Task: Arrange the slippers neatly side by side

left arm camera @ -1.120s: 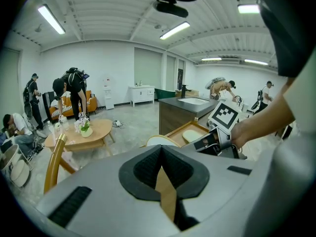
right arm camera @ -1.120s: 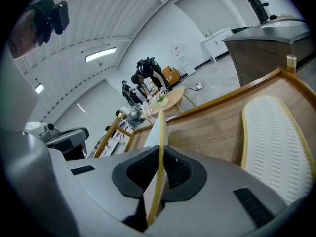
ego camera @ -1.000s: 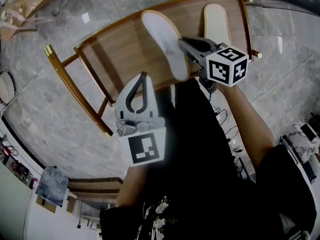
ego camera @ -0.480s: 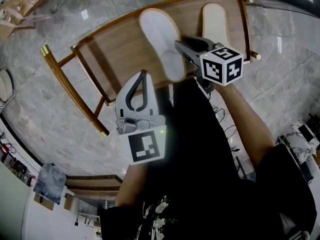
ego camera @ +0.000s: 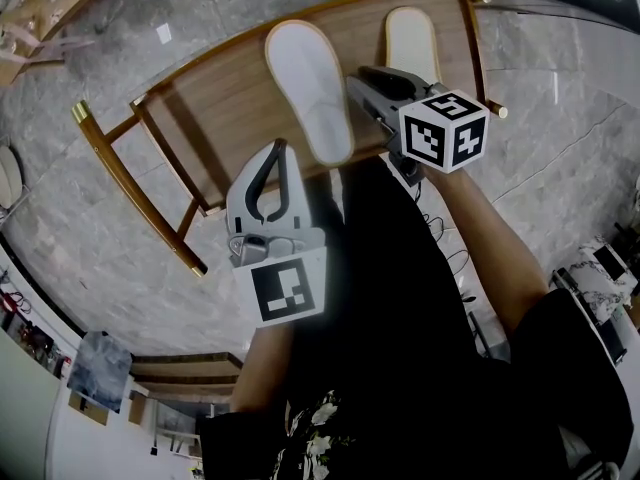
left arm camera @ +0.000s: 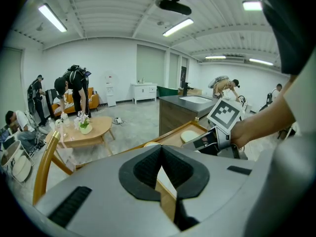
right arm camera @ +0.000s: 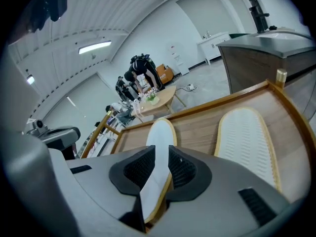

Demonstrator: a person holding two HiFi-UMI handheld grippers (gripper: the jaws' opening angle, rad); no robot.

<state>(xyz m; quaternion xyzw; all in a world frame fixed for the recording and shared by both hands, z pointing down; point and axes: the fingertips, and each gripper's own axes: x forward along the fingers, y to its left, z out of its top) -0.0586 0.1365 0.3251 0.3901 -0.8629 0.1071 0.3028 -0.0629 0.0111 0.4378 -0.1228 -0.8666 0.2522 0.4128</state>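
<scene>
Two slippers lie on the wooden table [ego camera: 220, 98], seen whole only from the head view: the near slipper [ego camera: 308, 88] runs lengthwise toward the table's front edge, and the second slipper [ego camera: 411, 40] lies well apart from it near the far right corner, against the raised rim. That view also places both tools, but it does not show what their jaws do.

The right gripper view settles that for the right gripper [ego camera: 362, 93]. Its jaws stand part open with the heel end of the near slipper between them, and dark gaps show beside the slipper's edge, so the pads do not clamp it. The jaws have just been closing a little. This view alone shows the ribbed face of the second slipper.

The left gripper [left arm camera: 161, 154] is clenched, its pads meeting with nothing between them. In the head view it hangs off the table's front edge, left of the near slipper's heel and clear of it. Its own view alone takes in the room behind: people [left arm camera: 74, 90] bent near a low round table [left arm camera: 86, 135].
</scene>
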